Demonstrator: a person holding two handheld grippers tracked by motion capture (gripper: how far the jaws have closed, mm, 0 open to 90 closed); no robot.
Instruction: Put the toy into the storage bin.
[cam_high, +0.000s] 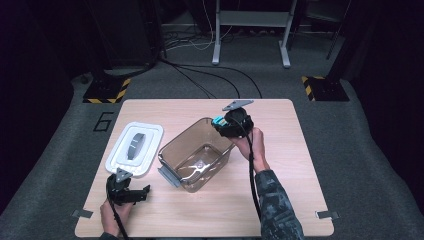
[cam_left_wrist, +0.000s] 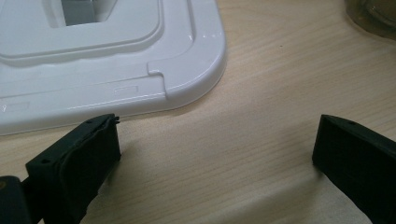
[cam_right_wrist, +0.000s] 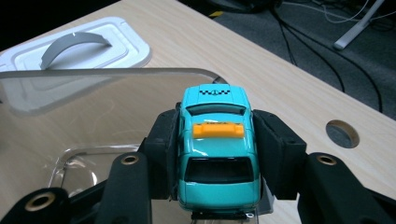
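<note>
Teal toy taxi (cam_right_wrist: 217, 147), clamped lengthwise between the jaws of the right gripper (cam_high: 226, 123), was held over the far rim of the clear plastic bin (cam_high: 172, 150). Left gripper (cam_high: 134, 194) was kept wide open, well apart, beside the white lid (cam_high: 150, 131).

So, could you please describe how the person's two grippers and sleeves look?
Both the left gripper and the right gripper are black with blocky, matte jaws. Each carries a grey three-cornered plate and trails a black cable. The right forearm wears a dark camouflage-patterned sleeve.
</note>
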